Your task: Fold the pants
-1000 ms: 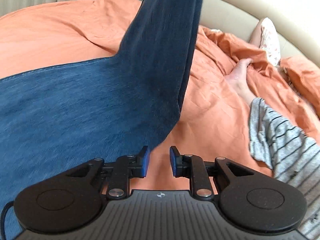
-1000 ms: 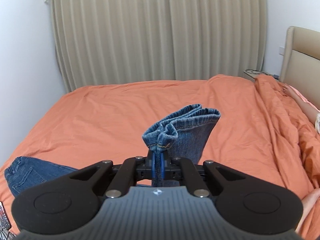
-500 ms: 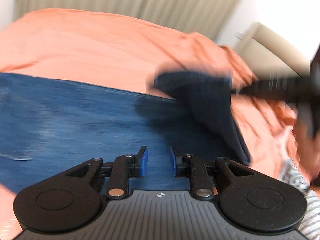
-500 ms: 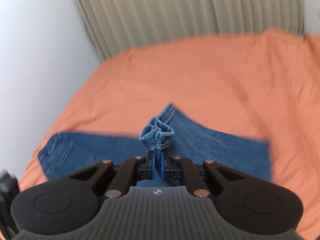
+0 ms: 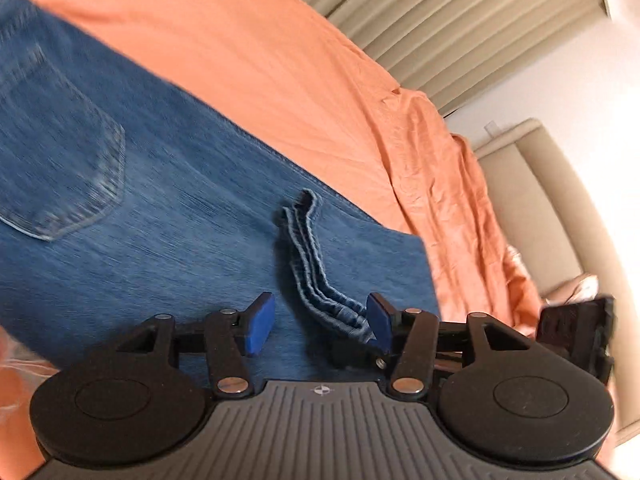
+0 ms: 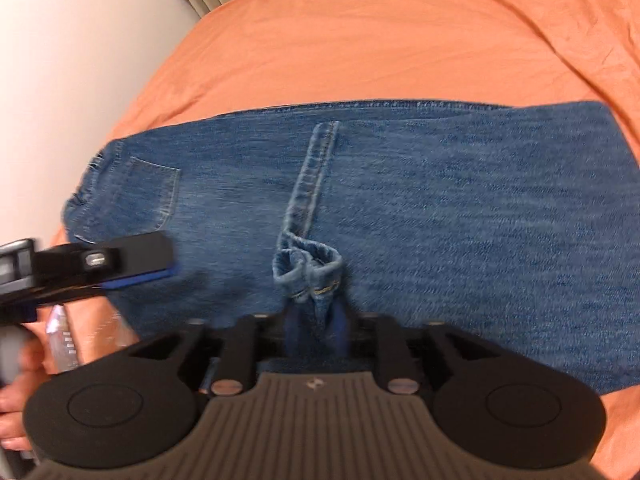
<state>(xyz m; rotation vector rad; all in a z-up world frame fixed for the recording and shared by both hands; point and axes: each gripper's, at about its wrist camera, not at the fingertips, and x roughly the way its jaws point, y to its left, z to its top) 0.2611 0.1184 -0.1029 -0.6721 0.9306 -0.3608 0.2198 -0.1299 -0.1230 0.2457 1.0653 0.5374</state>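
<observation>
On the orange bed (image 6: 360, 40), blue denim pants (image 6: 440, 208) lie folded; right gripper (image 6: 314, 320) jaws pinch their hems; left gripper (image 5: 318, 324) jaws gape, empty.

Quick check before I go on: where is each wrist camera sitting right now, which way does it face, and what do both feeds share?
Left wrist: low over the jeans, facing across the orange bed toward curtains and headboard; open left gripper shows.
Right wrist: above the folded jeans, looking down toward the back pocket; right gripper pinches the hems; a hand shows.
Shared: jeans, hems, bed.
</observation>
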